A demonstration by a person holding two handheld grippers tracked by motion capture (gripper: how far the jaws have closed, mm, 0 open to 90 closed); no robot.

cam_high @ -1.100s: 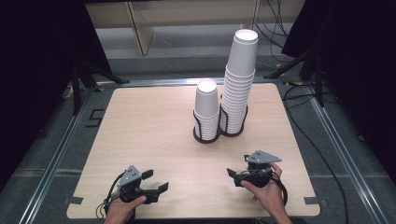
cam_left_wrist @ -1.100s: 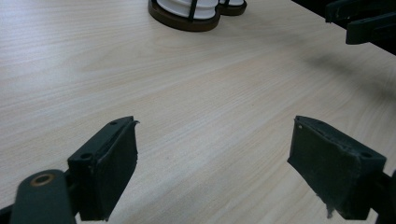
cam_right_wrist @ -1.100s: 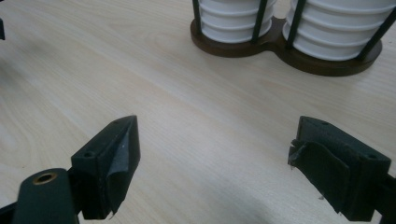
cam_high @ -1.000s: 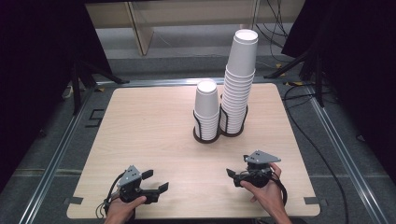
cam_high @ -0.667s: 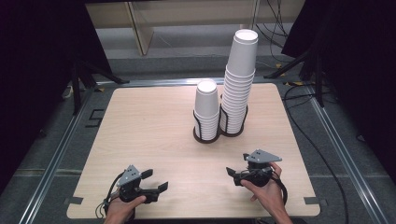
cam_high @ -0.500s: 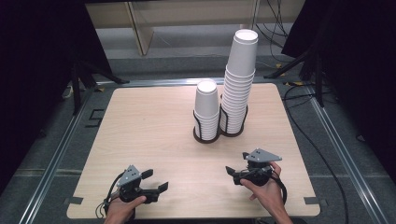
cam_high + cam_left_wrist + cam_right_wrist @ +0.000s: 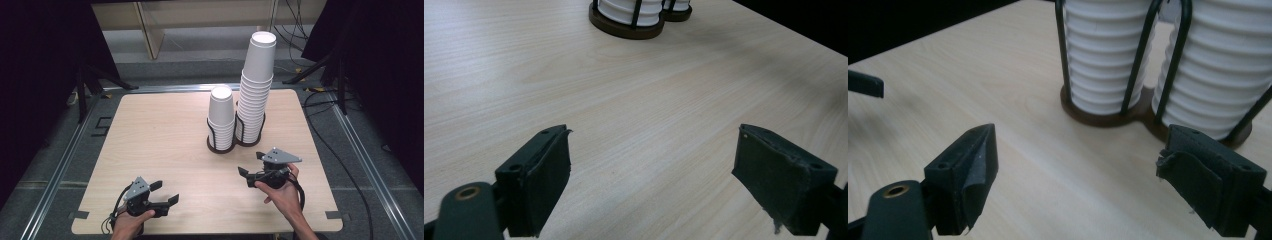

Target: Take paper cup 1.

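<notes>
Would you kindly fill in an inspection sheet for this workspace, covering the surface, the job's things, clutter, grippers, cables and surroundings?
Surface: light wooden table, bare apart from the cup holder.
Job's things: short cup stack and tall cup stack, both white, side by side in a dark double wire holder.
Clutter: nothing seen.
Grippers: left gripper at the near left edge, jaws open and empty; right gripper near the holder, jaws open and empty, facing the stacks.
Cables: black cables on the floor right of the table.
Surroundings: dark curtains at both sides, pale shelf unit behind.
</notes>
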